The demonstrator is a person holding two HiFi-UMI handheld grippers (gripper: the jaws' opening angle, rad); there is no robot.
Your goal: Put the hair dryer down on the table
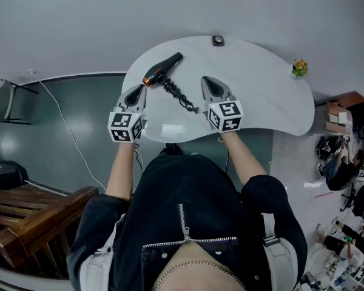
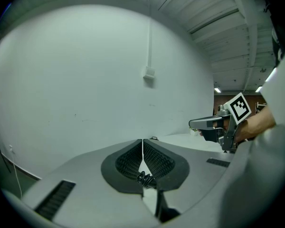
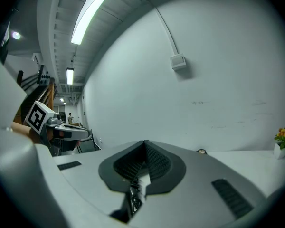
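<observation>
The hair dryer [image 1: 162, 70], black with an orange nozzle, lies on the white table [image 1: 273, 96]. Its coiled cord [image 1: 181, 96] trails toward the table's front edge. My left gripper [image 1: 137, 91] hovers just left of the nozzle, and my right gripper [image 1: 210, 83] hovers just right of the cord. In the left gripper view, the left gripper [image 2: 142, 144] has its jaws together, and a bit of the coiled cord [image 2: 145, 178] shows through the slot below them. The right gripper [image 3: 145, 144] is also shut, with the cord [image 3: 133, 199] seen under it. Neither holds anything.
A small round black object [image 1: 218, 40] sits at the table's far edge and a tiny flower pot [image 1: 299, 68] at its right end. A wooden bench [image 1: 36, 217] stands at the lower left and a chair [image 1: 9, 100] farther left. A wall rises behind the table.
</observation>
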